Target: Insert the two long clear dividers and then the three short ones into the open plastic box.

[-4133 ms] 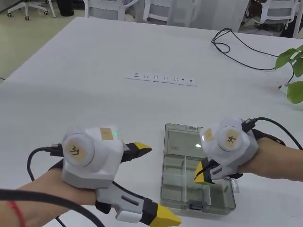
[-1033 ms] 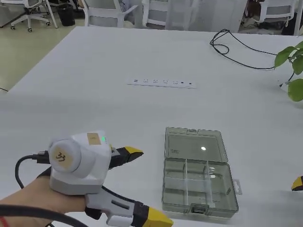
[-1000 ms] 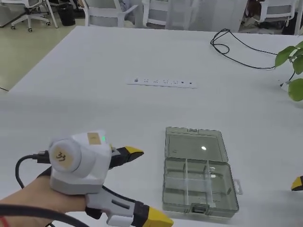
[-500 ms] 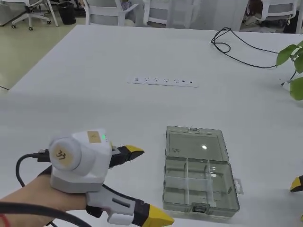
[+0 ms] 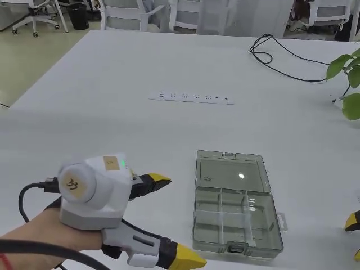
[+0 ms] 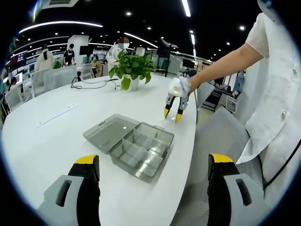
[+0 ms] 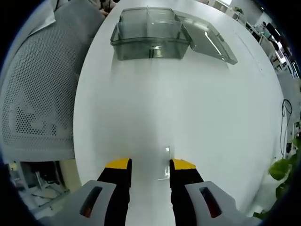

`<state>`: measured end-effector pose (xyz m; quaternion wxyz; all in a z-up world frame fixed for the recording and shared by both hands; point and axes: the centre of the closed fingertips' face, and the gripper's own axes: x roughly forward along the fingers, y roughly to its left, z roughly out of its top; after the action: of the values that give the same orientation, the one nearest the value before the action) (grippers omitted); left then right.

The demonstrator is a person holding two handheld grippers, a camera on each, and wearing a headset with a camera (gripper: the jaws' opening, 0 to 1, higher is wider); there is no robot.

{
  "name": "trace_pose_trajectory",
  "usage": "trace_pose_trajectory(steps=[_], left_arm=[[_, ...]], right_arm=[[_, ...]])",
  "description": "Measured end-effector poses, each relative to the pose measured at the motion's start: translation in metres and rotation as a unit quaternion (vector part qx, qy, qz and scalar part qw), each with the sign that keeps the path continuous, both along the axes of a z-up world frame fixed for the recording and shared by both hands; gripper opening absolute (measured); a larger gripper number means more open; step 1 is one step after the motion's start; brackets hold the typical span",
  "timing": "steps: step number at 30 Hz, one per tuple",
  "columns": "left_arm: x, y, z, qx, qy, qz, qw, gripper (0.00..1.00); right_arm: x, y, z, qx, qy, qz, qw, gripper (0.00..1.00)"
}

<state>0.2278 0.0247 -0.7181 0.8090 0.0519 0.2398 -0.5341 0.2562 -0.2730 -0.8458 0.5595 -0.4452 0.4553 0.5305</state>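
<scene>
The open clear plastic box (image 5: 236,216) lies on the white table (image 5: 112,112), lid flat behind it, with clear dividers standing inside and forming several compartments. It also appears as the box (image 6: 134,145) and the box (image 7: 149,35). My left gripper (image 5: 175,220) hovers left of the box, jaws wide open and empty. My right gripper (image 7: 150,165) sits low over the table near its edge, well away from the box, jaws partly apart. A faint clear piece (image 7: 166,151) lies on the table between its tips. The left gripper view shows the right gripper (image 6: 173,113) pointing down.
A white power strip (image 5: 194,97) lies mid-table, with a black cable (image 5: 281,53) and a leafy plant (image 5: 350,84) at the far right. A grey mesh chair (image 7: 37,94) stands beside the table edge. A person in white (image 6: 270,94) stands close by.
Since four seconds ago the right gripper has left its spot over the box and gone to the table's right edge. Over the last second it sank slightly; the left gripper stayed put.
</scene>
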Motion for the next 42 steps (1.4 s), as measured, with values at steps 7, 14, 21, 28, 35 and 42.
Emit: trace_pose_trajectory(steps=[7, 14, 21, 28, 35, 42], left_arm=[[0.001, 0.002, 0.003, 0.0, -0.003, 0.0, 1.0, 0.98], [0.003, 0.004, 0.005, -0.001, -0.005, 0.003, 1.0, 0.97], [0.006, 0.001, 0.009, -0.011, -0.002, 0.007, 0.9999, 0.97], [0.012, -0.005, 0.017, -0.026, 0.004, 0.013, 0.9996, 0.97], [0.023, -0.015, 0.028, -0.063, 0.031, 0.036, 0.9969, 0.94], [0.029, -0.032, 0.042, -0.091, 0.057, 0.047, 0.9931, 0.88]], right_arm=[[0.001, 0.0, 0.001, -0.002, -0.006, -0.008, 0.9999, 0.33], [0.004, 0.008, 0.014, 0.023, -0.023, -0.032, 0.999, 0.33], [0.009, 0.025, 0.039, 0.05, -0.051, -0.044, 0.9965, 0.33], [0.013, 0.052, 0.07, 0.074, -0.081, -0.042, 0.9931, 0.33], [0.019, 0.085, 0.1, 0.114, -0.108, -0.039, 0.9869, 0.33], [0.015, 0.134, 0.139, 0.157, -0.132, -0.036, 0.9781, 0.33]])
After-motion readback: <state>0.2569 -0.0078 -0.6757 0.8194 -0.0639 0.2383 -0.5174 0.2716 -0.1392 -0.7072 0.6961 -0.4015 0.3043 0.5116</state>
